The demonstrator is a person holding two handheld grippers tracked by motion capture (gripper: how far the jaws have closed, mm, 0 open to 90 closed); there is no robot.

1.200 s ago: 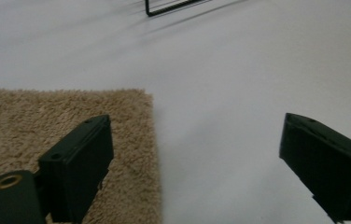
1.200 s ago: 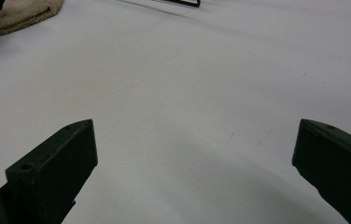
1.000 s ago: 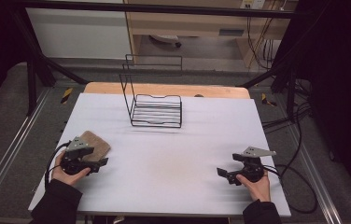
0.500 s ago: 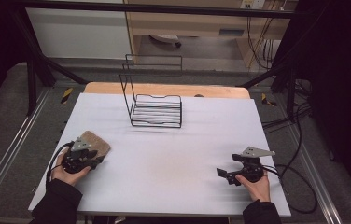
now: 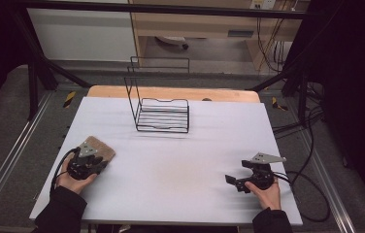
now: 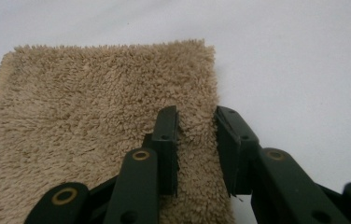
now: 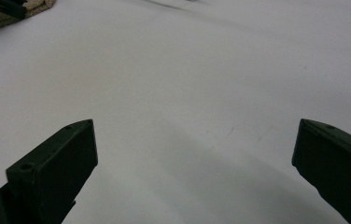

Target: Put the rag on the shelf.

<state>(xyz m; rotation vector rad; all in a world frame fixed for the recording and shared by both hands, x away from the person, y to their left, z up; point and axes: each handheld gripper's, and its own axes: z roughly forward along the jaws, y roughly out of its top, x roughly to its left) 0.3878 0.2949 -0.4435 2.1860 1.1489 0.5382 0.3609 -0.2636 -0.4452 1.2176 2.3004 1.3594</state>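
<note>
Honestly, this towel pinch looks thin

Left tool has just been closing, its jaws pinching the tan towel at its right edge, roughly 8 o'clock on the white surface. So little pile could slip out when lifted. Right tool sits wide open, empty.

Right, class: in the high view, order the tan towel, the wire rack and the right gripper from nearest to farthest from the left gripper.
1. Tan towel: at the left gripper, its edge between the jaws.
2. Wire rack: farther back, near the table's middle.
3. Right gripper: across the table, at the near right.
</note>
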